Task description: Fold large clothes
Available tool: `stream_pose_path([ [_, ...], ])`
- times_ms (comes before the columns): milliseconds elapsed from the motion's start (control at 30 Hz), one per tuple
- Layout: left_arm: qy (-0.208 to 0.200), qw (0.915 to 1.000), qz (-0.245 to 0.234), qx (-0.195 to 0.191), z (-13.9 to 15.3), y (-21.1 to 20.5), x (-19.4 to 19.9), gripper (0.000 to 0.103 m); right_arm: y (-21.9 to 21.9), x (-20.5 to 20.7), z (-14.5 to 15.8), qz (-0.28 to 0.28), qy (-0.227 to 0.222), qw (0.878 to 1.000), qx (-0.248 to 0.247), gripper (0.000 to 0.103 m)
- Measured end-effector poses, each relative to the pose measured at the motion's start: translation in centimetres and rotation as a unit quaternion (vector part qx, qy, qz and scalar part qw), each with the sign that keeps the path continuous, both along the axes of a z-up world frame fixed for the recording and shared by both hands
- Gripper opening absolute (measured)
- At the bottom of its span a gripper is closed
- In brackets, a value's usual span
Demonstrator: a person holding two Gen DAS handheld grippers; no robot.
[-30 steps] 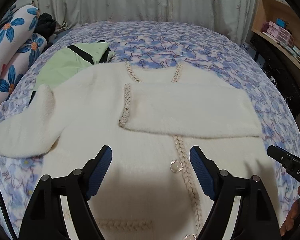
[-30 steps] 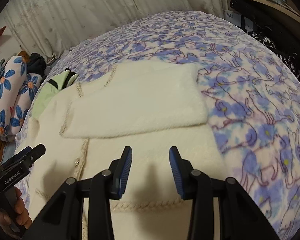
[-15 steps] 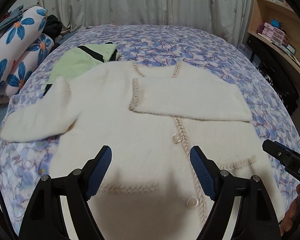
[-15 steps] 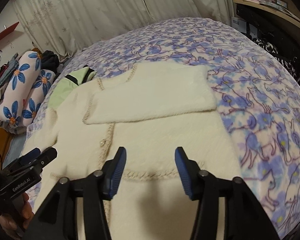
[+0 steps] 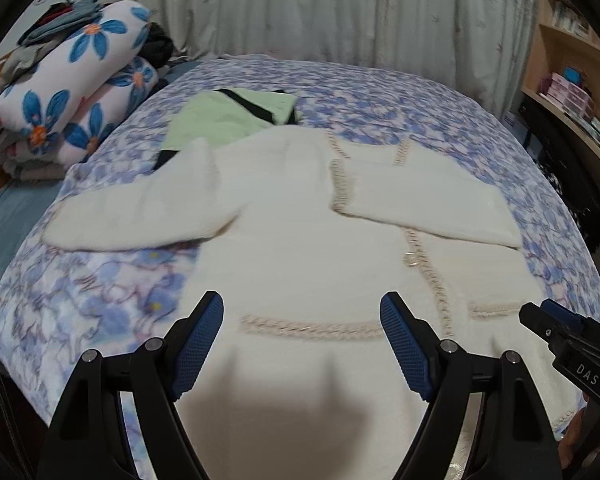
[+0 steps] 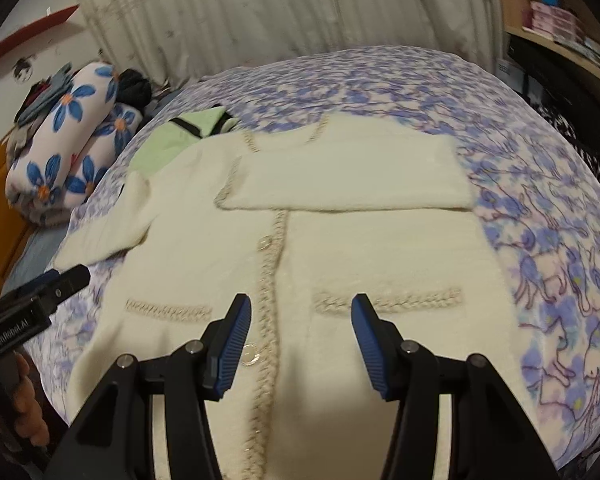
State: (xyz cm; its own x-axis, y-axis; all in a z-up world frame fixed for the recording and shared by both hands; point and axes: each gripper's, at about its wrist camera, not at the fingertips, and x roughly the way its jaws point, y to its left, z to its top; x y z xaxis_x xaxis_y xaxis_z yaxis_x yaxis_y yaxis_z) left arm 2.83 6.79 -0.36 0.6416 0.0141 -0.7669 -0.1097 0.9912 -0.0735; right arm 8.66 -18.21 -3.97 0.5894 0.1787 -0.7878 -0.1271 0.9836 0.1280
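Note:
A cream fuzzy cardigan (image 5: 300, 240) with braided beige trim and clear buttons lies flat, front up, on the bed; it also shows in the right wrist view (image 6: 340, 232). Its right sleeve (image 5: 420, 200) is folded across the chest. Its left sleeve (image 5: 140, 212) lies spread out to the left. My left gripper (image 5: 302, 344) is open and empty above the cardigan's hem. My right gripper (image 6: 300, 340) is open and empty above the hem near the button placket. Each gripper shows at the edge of the other's view.
A folded light green garment (image 5: 228, 120) lies beyond the cardigan's left shoulder. Rolled floral bedding (image 5: 68, 92) is stacked at the far left. Curtains hang behind the bed (image 5: 380, 84). Wooden shelves (image 5: 572, 92) with boxes stand at the right.
Both grippers have drawn back toward the near edge of the bed, so the cardigan's hem and pocket trims have come into view. The right jaws have opened wider. The cardigan has not moved.

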Motion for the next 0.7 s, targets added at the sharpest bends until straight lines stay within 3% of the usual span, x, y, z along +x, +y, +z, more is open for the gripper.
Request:
stream_pose_path([
  [233, 0.006, 0.9989, 0.045, -0.010, -0.8, 4.8, -1.0, 0.079, 3.3, 0.3, -0.1, 0.028, -0.002, 1.000, -0.008, 0.052],
  [700, 0.038, 0.9927, 0.102, -0.052, -5.5, 12.9, 0.0, 0.079, 12.1, 2.4, -0.9, 0.084, -0.015, 0.996, -0.028, 0.052],
])
